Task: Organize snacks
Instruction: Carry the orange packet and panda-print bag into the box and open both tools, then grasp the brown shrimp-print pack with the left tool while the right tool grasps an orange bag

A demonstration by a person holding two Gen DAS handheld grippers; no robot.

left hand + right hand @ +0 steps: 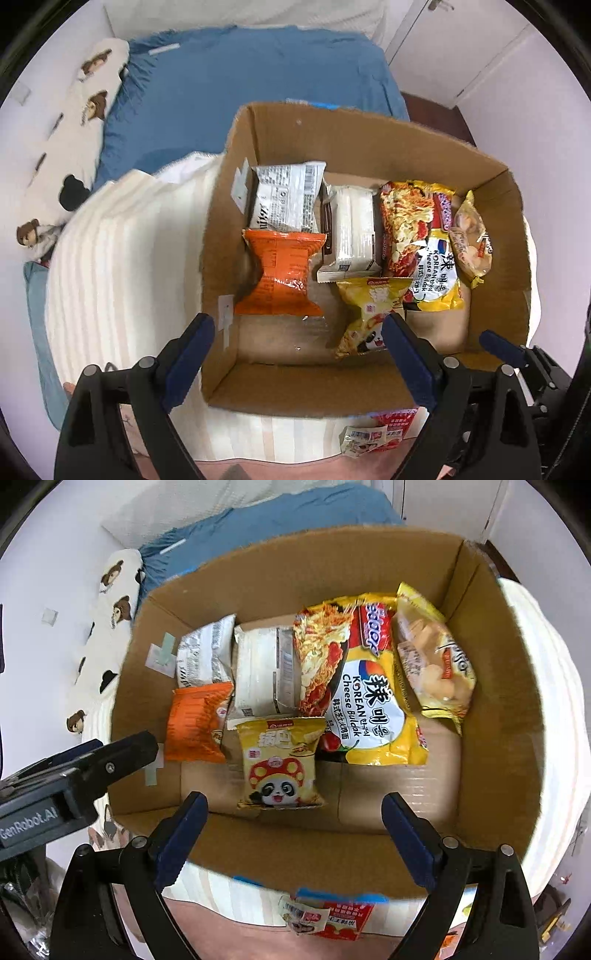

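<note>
Left tool (pixel 299 328) and right tool (pixel 293 806): both spread wide, empty, poised above the near wall of the cardboard box (pixel 491 775), presumably clear of packets already placed. Box set on a striped blanket (pixel 110 258) on the bed (pixel 221 92). Inside, six snack packets, packed toward the far wall to save floor space: one grey (pixel 203 653), one white (pixel 258 672), one orange (pixel 195 723), one panda-print (pixel 280 768), one noodle pack (pixel 354 686), one yellow (pixel 432 657). One red packet (pixel 328 915) outside, by the near wall.
</note>
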